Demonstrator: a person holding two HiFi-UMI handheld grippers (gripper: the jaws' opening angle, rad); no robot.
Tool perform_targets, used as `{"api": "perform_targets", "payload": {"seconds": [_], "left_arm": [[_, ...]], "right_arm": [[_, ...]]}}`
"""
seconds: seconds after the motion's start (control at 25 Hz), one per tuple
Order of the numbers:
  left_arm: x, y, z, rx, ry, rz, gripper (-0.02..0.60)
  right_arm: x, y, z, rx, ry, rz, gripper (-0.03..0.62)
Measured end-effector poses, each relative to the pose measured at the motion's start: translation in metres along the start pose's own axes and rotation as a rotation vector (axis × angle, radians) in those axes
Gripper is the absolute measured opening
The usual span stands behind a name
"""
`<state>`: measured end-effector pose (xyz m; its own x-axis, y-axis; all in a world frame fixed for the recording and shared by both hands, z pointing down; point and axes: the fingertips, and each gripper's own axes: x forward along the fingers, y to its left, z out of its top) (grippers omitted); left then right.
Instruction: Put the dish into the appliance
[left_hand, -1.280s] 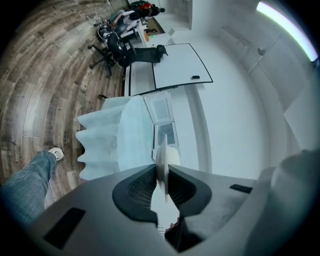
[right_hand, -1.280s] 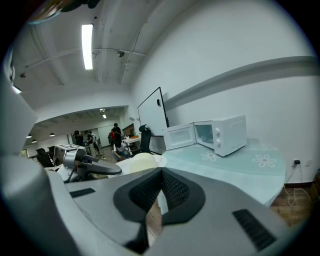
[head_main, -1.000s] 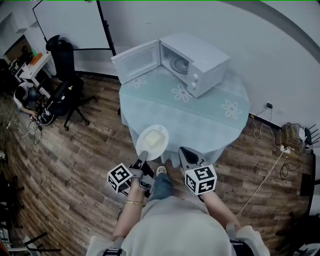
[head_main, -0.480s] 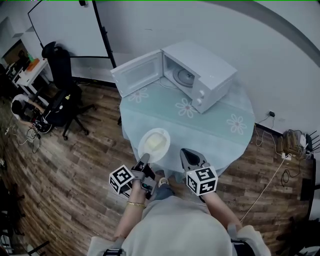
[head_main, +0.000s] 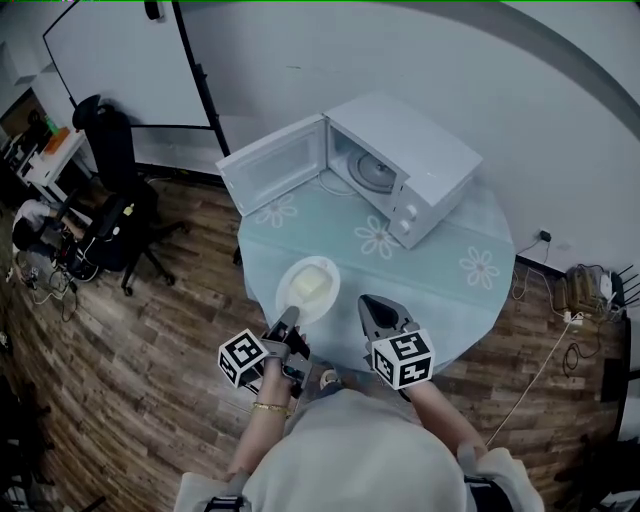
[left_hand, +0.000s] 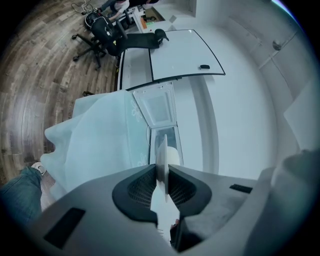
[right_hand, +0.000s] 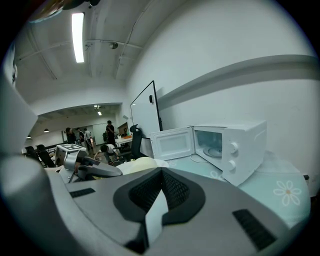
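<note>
My left hand-held gripper is pinched nearly closed on the near rim of the dish. It is a thin, glossy white round plate with something pale yellow on it, held flat over the near edge of the bench. My right hand-held gripper, just beside it, is closed and empty. Beyond the flowered cloth, the boxy white microwave stands ahead and slightly right, with its door swung left and its cavity angled toward my left side.

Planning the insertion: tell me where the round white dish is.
Head view, centre-left: the round white dish, held in the left gripper, hangs over the near edge of the round cloth-covered table, short of the open white microwave.
</note>
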<state>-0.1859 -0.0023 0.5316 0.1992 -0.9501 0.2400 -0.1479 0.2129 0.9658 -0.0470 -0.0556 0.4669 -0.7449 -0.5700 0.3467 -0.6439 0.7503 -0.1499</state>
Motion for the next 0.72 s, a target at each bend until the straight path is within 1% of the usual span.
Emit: {"api": "perform_targets", "payload": {"seconds": [0.36, 0.72], "left_arm": [[0.046, -0.001, 0.033, -0.001, 0.039, 0.001, 0.049], [0.077, 0.004, 0.049, -0.006, 0.080, 0.005, 0.049]], "right_arm": [[0.043, -0.022, 0.015, 0.018, -0.002, -0.036, 0.005], [0.064, -0.033, 0.017, 0.031, 0.005, -0.069, 0.005]]}}
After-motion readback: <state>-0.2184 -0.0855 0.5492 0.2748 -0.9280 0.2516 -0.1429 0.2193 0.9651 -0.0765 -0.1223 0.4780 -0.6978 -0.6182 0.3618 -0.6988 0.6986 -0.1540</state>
